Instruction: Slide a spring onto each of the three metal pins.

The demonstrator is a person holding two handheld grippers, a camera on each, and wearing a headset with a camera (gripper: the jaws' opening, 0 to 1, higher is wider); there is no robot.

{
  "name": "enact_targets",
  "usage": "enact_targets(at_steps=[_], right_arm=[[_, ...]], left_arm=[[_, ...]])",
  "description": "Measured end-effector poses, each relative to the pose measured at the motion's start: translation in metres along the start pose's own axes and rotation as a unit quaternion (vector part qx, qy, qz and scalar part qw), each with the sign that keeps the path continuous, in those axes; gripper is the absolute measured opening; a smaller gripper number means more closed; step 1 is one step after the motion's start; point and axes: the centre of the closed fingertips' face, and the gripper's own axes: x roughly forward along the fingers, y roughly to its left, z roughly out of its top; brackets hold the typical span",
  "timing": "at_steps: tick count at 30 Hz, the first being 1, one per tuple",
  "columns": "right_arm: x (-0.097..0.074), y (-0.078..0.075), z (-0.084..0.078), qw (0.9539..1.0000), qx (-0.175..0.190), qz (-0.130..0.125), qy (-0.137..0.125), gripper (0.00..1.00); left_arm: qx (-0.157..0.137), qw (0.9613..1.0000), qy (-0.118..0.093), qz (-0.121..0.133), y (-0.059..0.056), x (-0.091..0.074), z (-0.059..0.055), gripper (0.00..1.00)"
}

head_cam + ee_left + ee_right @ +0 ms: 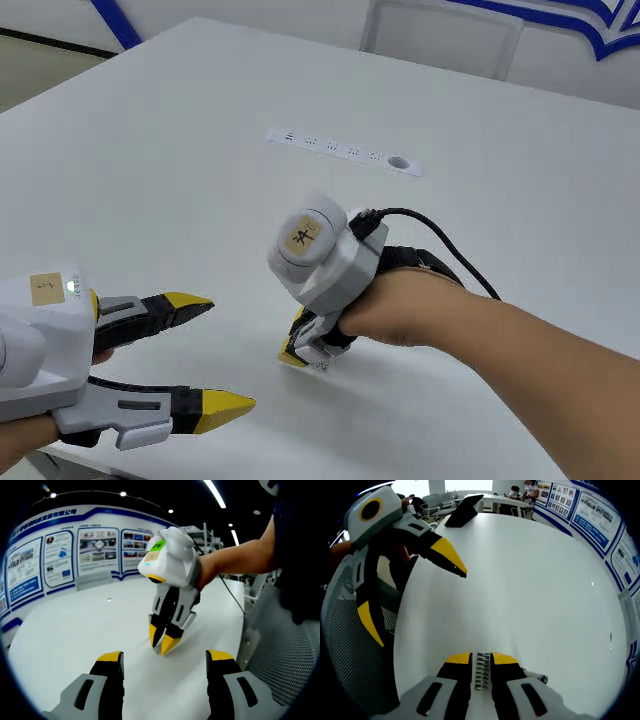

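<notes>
While its narrow jaws are pinching a spring point(481, 672) upright between them, the right gripper point(481, 657) is pointing down at the white table point(530, 580), tips close to the surface. The left gripper point(165, 656) is hovering nearby, jaws spread wide and holding nothing.

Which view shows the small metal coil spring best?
The right gripper view: the small metal coil spring sits clamped between the jaws of the right gripper. In the head and left gripper views it is too small to tell.
</notes>
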Motion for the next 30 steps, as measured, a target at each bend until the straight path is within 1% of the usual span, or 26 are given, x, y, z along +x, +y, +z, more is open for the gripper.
enact_targets(at_steps=[9,16,22,30], right_arm=[[0.005,-0.0004,-0.0044,0.9999,0.001,0.005,0.012,0.14],[0.0048,-0.0002,-0.0039,0.9998,0.011,0.012,0.009,0.12],[0.0043,0.0005,-0.0047,0.9998,0.012,0.011,0.008,0.12],[-0.0046,0.0003,-0.0069,0.9998,0.017,0.004,-0.005,0.12]], left_arm=[[-0.001,1.0,-0.001,0.001,0.0007,-0.0004,0.0,0.68],[-0.001,1.0,0.0,0.001,0.0002,-0.0009,-0.0008,0.68],[0.0,1.0,0.0,0.001,-0.0005,-0.0002,-0.0004,0.68],[0.001,1.0,0.002,-0.004,-0.0025,0.0025,-0.0008,0.68]])
